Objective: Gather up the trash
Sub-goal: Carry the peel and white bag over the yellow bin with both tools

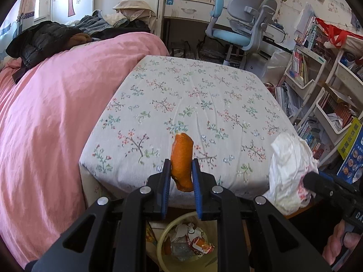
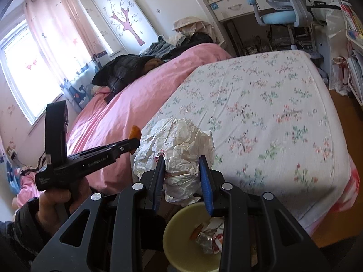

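My left gripper (image 1: pixel 181 170) is shut on an orange peel (image 1: pixel 182 158) and holds it in the air above a pale yellow trash bin (image 1: pixel 162 233) that has wrappers inside. My right gripper (image 2: pixel 182 165) is shut on a crumpled white paper wrapper (image 2: pixel 179 145), held above the same bin (image 2: pixel 179 217). In the left wrist view the wrapper (image 1: pixel 290 170) and the right gripper (image 1: pixel 317 184) show at the right. In the right wrist view the left gripper (image 2: pixel 133 146) shows at the left with the peel (image 2: pixel 134 132) sticking up.
A bed with a floral sheet (image 1: pixel 192 104) lies just beyond the bin. A pink duvet (image 1: pixel 50 113) with dark clothes on it lies to the left. A blue desk chair (image 1: pixel 240 22) and bookshelves (image 1: pixel 317 86) stand at the far right.
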Motion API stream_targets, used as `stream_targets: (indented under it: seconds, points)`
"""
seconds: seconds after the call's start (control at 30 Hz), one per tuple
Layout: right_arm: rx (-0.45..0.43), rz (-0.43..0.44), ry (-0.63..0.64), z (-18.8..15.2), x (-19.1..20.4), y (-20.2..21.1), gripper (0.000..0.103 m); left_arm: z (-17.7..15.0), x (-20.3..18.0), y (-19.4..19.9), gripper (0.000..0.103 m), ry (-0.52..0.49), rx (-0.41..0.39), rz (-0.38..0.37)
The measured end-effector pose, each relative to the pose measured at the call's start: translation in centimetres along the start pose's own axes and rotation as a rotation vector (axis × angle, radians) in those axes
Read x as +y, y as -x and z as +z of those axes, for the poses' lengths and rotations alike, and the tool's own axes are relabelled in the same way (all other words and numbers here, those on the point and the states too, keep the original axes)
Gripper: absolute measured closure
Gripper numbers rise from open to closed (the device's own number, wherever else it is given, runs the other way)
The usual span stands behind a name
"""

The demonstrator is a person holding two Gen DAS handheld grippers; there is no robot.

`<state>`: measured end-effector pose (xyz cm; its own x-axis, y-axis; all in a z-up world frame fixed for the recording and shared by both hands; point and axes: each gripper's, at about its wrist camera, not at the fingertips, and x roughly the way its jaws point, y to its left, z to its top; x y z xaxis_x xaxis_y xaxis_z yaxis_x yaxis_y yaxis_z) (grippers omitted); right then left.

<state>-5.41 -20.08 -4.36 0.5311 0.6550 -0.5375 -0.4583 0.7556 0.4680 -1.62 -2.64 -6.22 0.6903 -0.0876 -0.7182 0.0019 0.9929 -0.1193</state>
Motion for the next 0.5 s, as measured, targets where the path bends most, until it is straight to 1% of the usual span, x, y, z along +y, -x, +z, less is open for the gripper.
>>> stream_targets:
  seconds: [0.23, 0.5]
  points:
    - [0.034, 0.01, -0.009, -2.1, 0.7, 0.6, 0.075, -1.6, -0.4, 0.5, 0.084, -0.008, 0.025, -0.012]
    - [0.083, -0.003, -0.015, -4.1, 1.4, 0.9, 0.075, -3.6, -1.4, 1.0, 0.084, -0.043, 0.053, -0.019]
